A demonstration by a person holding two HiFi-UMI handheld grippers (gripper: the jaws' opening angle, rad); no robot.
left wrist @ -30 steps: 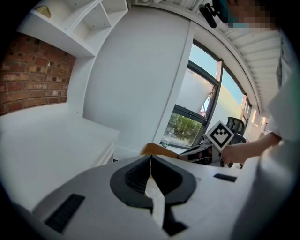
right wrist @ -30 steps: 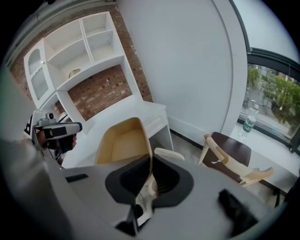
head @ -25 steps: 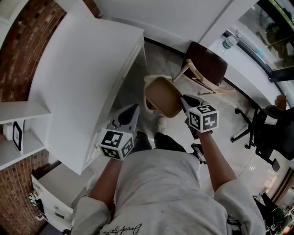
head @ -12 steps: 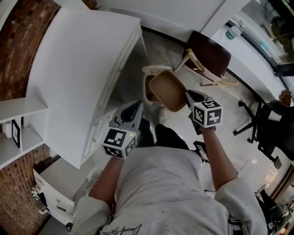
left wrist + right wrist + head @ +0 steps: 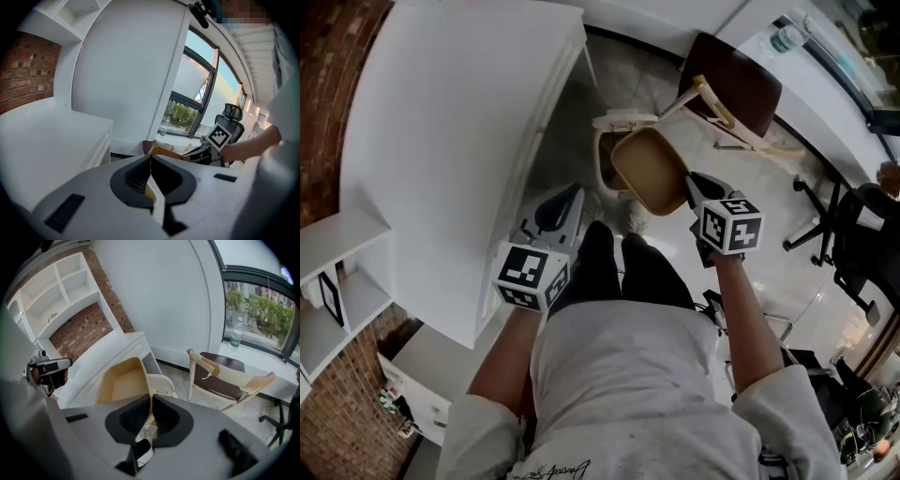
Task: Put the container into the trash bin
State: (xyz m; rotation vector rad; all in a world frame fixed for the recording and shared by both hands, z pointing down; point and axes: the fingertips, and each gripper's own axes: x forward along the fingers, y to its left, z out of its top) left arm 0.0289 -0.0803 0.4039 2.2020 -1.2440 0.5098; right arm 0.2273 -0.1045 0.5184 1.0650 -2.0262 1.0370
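Observation:
A tan, open container (image 5: 650, 172) hangs tilted over the white trash bin (image 5: 607, 157) on the floor, covering much of its opening. My right gripper (image 5: 690, 180) is shut on the container's near rim. In the right gripper view the rim of the container (image 5: 123, 380) sits pinched between the jaws of the right gripper (image 5: 151, 398), with the bin (image 5: 162, 381) just behind it. My left gripper (image 5: 573, 192) hovers to the left beside the white cabinet, apart from the container. Its jaws (image 5: 151, 157) meet with nothing between them.
A white cabinet (image 5: 459, 141) stands close on the left of the bin. A wooden chair with a dark seat (image 5: 733, 94) stands right behind it. An office chair (image 5: 853, 234) is at the far right. The person's legs (image 5: 619, 272) stand just short of the bin.
Both grippers have sunk. The container has come down with the right gripper and now hangs closer over the bin's opening. The grip has not changed.

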